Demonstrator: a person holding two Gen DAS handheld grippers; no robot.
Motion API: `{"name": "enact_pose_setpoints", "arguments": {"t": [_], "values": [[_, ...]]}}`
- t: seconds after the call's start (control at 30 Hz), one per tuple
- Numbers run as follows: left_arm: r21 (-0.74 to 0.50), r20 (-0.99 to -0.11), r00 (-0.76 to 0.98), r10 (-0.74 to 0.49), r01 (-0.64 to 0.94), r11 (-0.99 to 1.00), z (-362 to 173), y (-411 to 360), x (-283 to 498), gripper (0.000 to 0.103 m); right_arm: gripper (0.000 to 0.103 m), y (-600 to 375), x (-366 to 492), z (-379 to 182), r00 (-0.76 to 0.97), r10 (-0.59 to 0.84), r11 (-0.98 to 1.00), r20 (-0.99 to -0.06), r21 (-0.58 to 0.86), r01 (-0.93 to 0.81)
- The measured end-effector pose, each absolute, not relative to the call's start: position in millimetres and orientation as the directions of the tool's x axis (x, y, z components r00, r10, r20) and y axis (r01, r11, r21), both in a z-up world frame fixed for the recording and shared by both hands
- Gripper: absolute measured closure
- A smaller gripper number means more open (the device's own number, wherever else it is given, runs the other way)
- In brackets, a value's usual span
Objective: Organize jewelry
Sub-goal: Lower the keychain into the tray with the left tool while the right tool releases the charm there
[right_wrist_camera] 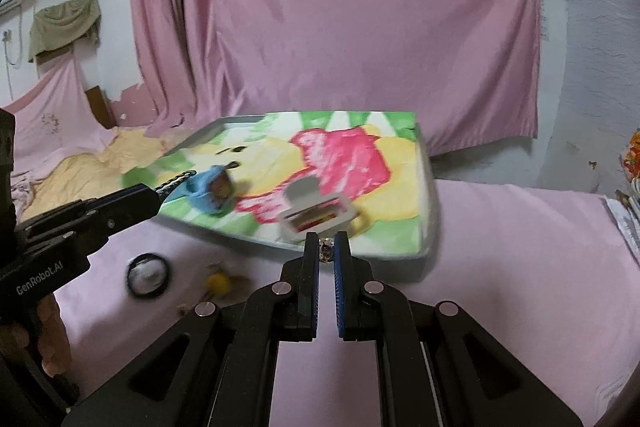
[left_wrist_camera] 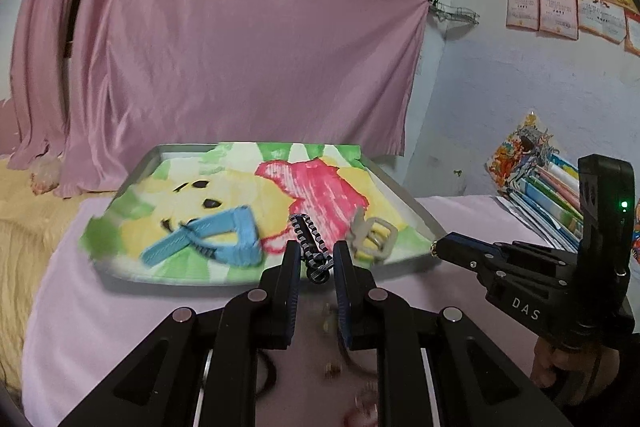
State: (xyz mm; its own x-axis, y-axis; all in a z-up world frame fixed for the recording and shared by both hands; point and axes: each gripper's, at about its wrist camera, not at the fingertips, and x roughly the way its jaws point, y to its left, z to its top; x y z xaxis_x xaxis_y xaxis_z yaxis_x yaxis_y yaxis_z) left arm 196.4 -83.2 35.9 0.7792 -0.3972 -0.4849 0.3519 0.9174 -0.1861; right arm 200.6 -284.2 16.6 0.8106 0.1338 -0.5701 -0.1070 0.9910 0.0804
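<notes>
**Inspector:** Your left gripper (left_wrist_camera: 316, 263) is part closed on a braided cord (left_wrist_camera: 310, 243), black and pale. The cord hangs between the fingers over the near edge of the tray (left_wrist_camera: 404, 195). From the right wrist view, the cord sticks out past the fingertips toward the tray.

**Operator:** And the right one?

**Inspector:** Your right gripper (right_wrist_camera: 327, 247) is nearly closed. A small beaded piece (right_wrist_camera: 326, 250) sits pinched at the tips, just short of the tray's near edge. What kind of piece it is, I cannot tell; it is too small.

**Operator:** How far along am I?

**Inspector:** Partway, in my judgement. On the tray's coloured sheet (left_wrist_camera: 224, 187) lie two holders: one blue box (right_wrist_camera: 212, 193) and one white box (right_wrist_camera: 316, 213). Neither visibly contains jewellery, though blur hides much. Both held pieces are not yet set down.

**Operator:** What is left on the cloth?

**Inspector:** On the pink cloth (right_wrist_camera: 500, 247), outside the tray, I count one black ring (right_wrist_camera: 147, 275) with a pale centre, one yellow item (right_wrist_camera: 218, 283), and a few small brownish bits near it. The left wrist view shows more small pieces under the gripper, blurred; I will not count those. Those loose items remain to be sorted, after the two in hand.
</notes>
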Motion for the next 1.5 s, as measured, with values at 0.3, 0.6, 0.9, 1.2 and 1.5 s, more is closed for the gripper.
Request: {"name": "enact_pose_setpoints", "arguments": {"t": [0.3, 0.6, 0.9, 1.2, 1.5], "values": [[-0.216, -0.573, 0.708, -0.412, 0.354, 0.91, 18.6, -103.9, 241.5, 0.087, 0.097, -290.6, 247.2, 0.1, 0.759, 0.108, 0.994, -0.642, 0.08, -0.074], [-0.2, -0.661, 0.648, -0.378, 0.334, 0.921, 2.7, -112.6, 259.5, 0.087, 0.097, -290.1, 264.5, -14.1, 0.71, 0.116, 0.993, -0.694, 0.093, -0.071], [-0.193, -0.668, 0.655, -0.353, 0.307, 0.932, 2.2, -108.9, 258.1, 0.087, 0.089, -293.5, 259.6, -12.7, 0.717, 0.123, 0.991, -0.686, 0.117, -0.058], [-0.232, -0.563, 0.749, -0.349, 0.262, 0.937, 22.4, -87.4, 227.2, 0.042, 0.052, -305.1, 219.6, 8.9, 0.817, 0.073, 0.99, -0.572, 0.138, 0.008], [-0.214, -0.444, 0.853, -0.274, 0.196, 0.957, 38.3, -59.9, 173.2, 0.006, 0.003, -292.5, 160.8, 28.8, 0.921, 0.026, 0.993, -0.39, 0.118, 0.022]]}}
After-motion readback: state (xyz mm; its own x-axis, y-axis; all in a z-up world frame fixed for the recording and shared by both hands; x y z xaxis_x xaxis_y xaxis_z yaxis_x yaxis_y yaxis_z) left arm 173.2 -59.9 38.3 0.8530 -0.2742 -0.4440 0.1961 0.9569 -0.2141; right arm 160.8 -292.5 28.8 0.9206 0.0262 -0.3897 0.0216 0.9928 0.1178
